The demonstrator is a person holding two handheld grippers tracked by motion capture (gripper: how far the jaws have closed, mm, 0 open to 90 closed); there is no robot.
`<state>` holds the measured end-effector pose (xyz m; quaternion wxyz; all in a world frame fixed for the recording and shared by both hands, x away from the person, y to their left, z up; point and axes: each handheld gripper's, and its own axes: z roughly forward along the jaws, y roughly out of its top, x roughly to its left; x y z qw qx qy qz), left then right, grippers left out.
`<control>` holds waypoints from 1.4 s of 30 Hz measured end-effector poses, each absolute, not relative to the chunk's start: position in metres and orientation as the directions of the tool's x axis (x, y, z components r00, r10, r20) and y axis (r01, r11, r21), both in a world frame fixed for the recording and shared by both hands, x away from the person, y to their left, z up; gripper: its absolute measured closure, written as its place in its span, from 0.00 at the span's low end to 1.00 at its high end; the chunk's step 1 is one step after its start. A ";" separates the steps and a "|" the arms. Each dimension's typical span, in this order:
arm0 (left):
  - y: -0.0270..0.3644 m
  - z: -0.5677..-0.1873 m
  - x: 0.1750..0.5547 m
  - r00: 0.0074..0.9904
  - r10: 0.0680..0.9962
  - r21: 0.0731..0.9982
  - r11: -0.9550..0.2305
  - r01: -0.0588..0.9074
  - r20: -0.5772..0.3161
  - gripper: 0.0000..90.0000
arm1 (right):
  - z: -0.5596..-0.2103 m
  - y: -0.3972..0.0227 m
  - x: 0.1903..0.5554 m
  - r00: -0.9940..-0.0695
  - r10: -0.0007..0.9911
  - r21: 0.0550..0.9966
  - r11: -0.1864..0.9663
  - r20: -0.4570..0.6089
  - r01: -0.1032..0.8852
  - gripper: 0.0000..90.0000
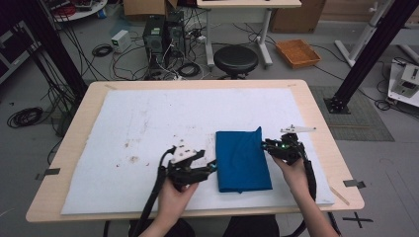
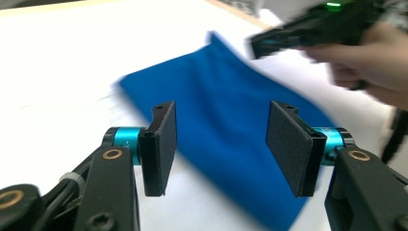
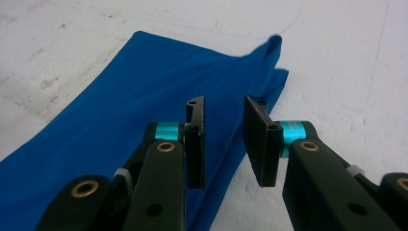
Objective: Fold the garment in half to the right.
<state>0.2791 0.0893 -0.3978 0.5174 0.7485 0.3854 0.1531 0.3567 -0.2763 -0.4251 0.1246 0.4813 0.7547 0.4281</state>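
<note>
A folded rectangle of deep blue cloth point(image 1: 243, 160) lies flat on the white, faintly stained mat point(image 1: 148, 123) that covers the pale wooden worktop point(image 1: 316, 113), right of the middle and toward the near edge. The fabric looks thin and smooth, with soft creases running lengthwise; its far right corner stands up in a small peak, and in the right gripper view point(image 3: 144, 96) a second layer shows beneath that corner.

The left gripper point(image 1: 210, 167) sits just beside the cloth's left edge, held in the person's left hand point(image 1: 175, 195). Seen from the left gripper view, its flat, matte black pads point(image 2: 163, 144) stand wide apart with the cloth point(image 2: 221, 120) between and beyond them, nothing clamped.

The right gripper point(image 1: 269, 146) is at the cloth's right edge, near the raised corner, held by the right hand point(image 1: 294, 173). In its own view the jaws stand a modest gap apart above the cloth's edge, gripping nothing.

Beyond the worktop, an orange tray-like box point(image 1: 298, 53) sits on the grey floor; what it holds cannot be told. A round black stool point(image 1: 235, 59) stands near it.
</note>
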 end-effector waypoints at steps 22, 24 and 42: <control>0.162 -0.412 0.278 0.551 0.810 0.881 -0.097 0.463 -0.200 0.48 | -0.429 -0.286 0.363 -0.409 0.884 0.761 0.101 0.228 0.641 0.84; 0.163 -0.413 0.279 0.551 0.811 0.881 -0.101 0.463 -0.197 0.48 | -0.421 -0.282 0.375 -0.400 0.891 0.772 0.095 0.216 0.629 0.81; 0.169 -0.420 0.284 0.537 0.820 0.872 -0.102 0.478 -0.199 0.48 | -0.436 -0.273 0.427 -0.315 0.934 0.744 0.090 0.168 0.663 0.97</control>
